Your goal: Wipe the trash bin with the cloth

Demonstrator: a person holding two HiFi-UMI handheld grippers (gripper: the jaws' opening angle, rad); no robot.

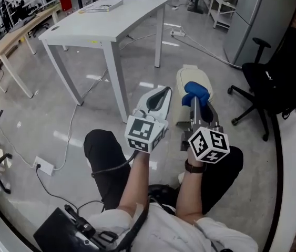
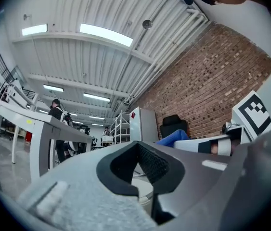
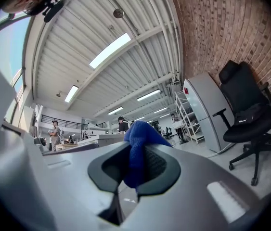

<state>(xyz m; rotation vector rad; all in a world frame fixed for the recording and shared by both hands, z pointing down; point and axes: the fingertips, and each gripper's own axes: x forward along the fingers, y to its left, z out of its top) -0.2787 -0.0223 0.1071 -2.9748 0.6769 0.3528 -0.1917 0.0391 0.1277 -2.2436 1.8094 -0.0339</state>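
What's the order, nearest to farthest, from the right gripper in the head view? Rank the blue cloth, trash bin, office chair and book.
1. blue cloth: clamped in the right gripper.
2. trash bin: just beyond the gripper.
3. office chair: off to the right.
4. book: on the table, far upper left.

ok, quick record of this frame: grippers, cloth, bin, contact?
left gripper: fingers shut, nothing between them
right gripper: fingers shut on blue cloth
trash bin: cream, on the floor, under the cloth in head view
cloth-bin contact: cannot tell
nearby: white table, black office chair
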